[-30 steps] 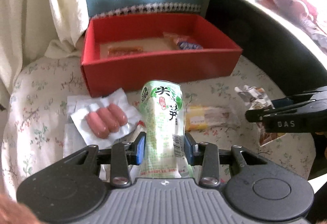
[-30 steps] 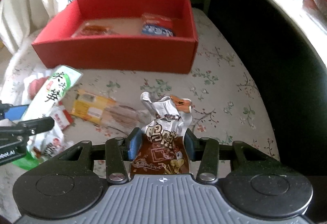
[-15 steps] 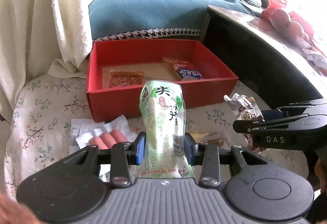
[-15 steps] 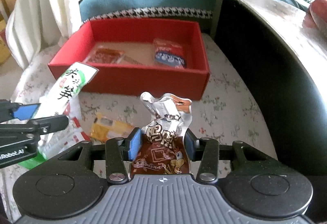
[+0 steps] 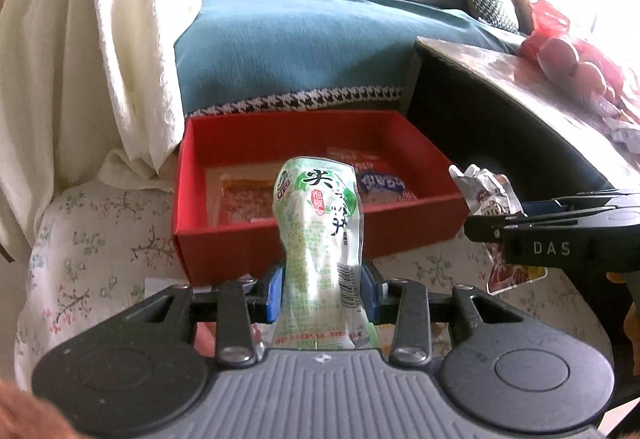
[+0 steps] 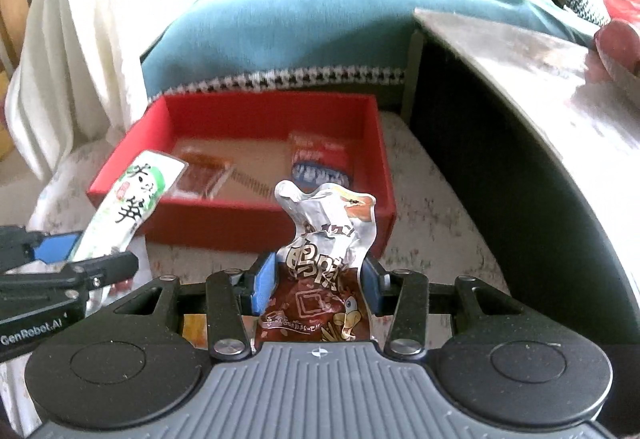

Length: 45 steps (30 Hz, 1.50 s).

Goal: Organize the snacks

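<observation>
My left gripper [image 5: 322, 293] is shut on a green-and-white snack packet [image 5: 320, 235] and holds it upright in the air in front of the red box [image 5: 320, 239]. My right gripper [image 6: 318, 289] is shut on a brown-and-silver snack packet [image 6: 324, 259], also raised before the red box [image 6: 224, 225]. The box holds an orange packet [image 5: 244, 195] and a red-and-blue packet [image 6: 322, 163]. Each gripper shows in the other's view: the right one [image 5: 476, 229] at the right, the left one [image 6: 100, 259] at the left.
The box sits on a floral cushion [image 5: 100, 239]. A dark table [image 6: 540, 79] stands close on the right. A teal sofa [image 5: 300, 51] and a white blanket [image 5: 80, 39] lie behind. An orange packet [image 6: 194, 329] on the cushion peeks out under my right gripper.
Both grippers have lifted their packets up off the cushion and moved toward the red box. The sausages and loose packets on the cushion have dropped out of sight below.
</observation>
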Tool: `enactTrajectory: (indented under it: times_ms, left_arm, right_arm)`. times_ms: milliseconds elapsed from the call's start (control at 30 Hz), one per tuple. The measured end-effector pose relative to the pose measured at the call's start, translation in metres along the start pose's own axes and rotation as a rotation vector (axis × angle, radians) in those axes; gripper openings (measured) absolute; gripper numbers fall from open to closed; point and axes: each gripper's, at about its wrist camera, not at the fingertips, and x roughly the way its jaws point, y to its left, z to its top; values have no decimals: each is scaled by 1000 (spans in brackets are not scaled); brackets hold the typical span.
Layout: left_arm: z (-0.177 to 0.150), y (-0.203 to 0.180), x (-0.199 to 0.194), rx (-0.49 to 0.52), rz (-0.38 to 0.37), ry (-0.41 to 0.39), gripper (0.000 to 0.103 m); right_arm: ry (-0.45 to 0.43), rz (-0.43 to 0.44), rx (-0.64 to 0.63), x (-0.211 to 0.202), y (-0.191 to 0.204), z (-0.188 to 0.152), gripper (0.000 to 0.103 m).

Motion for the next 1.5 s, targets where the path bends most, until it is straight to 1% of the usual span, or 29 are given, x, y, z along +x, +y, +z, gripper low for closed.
enactTrajectory:
  times_ms: [233,667,1167,1500]
  left_arm:
    - [12,2,5,4,17,-36,32]
    - [32,5,21,8,41,-76,33]
    - [45,8,50,20,79,-79,33]
    - [59,13,76,22,95,-67,33]
  right_arm:
    - [-49,-3,9,1,6,13,53]
    - [-85,-26,12,17,4,34,53]
    - [-90,-57,20,44,-9,59,53]
    - [-57,-83,14,76,-17,70,53]
